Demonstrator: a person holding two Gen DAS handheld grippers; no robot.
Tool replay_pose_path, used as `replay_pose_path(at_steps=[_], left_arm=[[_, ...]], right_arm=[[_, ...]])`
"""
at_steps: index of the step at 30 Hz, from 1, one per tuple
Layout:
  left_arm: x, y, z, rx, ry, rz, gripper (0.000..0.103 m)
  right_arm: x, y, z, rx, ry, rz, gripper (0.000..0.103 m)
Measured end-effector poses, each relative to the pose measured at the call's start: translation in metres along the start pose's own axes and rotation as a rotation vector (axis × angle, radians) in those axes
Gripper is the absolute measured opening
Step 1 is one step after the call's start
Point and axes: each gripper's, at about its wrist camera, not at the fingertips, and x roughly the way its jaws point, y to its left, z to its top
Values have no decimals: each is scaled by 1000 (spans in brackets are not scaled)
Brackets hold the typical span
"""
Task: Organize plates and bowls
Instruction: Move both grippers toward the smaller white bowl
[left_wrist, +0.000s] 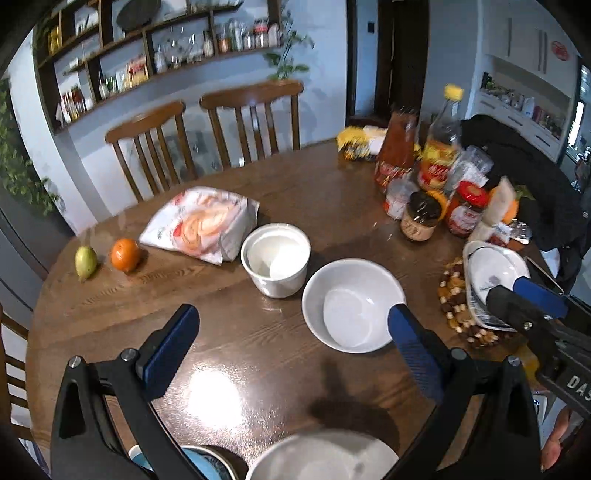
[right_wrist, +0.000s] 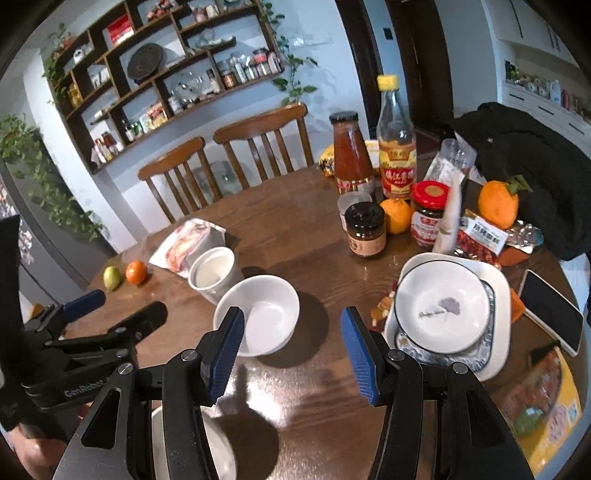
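Observation:
A wide white bowl (left_wrist: 352, 304) (right_wrist: 262, 314) sits mid-table. A tall white cup-shaped bowl (left_wrist: 276, 258) (right_wrist: 214, 273) stands just left of it. A round white plate with a dark rim (right_wrist: 441, 306) (left_wrist: 495, 269) lies stacked on a foil tray and a square white plate (right_wrist: 498, 295) at the right. Another white bowl (left_wrist: 325, 458) (right_wrist: 221, 454) and a blue-rimmed dish (left_wrist: 201, 461) sit at the near edge. My left gripper (left_wrist: 291, 332) (right_wrist: 122, 306) is open and empty above the table, before the wide bowl. My right gripper (right_wrist: 291, 347) (left_wrist: 517, 295) is open and empty between the wide bowl and the plate stack.
Round wooden table (left_wrist: 258, 192). Sauce bottles and jars (right_wrist: 373, 166) and oranges (right_wrist: 496, 203) crowd the back right. A plastic bag (left_wrist: 207, 225), an orange (left_wrist: 125, 254) and a pear (left_wrist: 85, 261) lie at left. A phone (right_wrist: 550, 310) lies right of the plates. Two chairs (left_wrist: 207, 129) stand behind.

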Motion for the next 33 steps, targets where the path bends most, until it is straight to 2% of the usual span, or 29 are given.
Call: replay_pose_path(at_steps=[5,14,19,33], left_arm=[[44,10,-3,-51,101,-15,102],[97,7,-12,-57,203,-48,101],[117,10,-19,-90,255,-60,101],[137,-3,-25,-68,287,-58,96]], right_arm=[[40,2,5,-1,73,-4,56],[99,-4,2,15,190,-34,56],[118,-9,-1,19,229,-29,56],[146,-15,-4,55,286,43,56]])
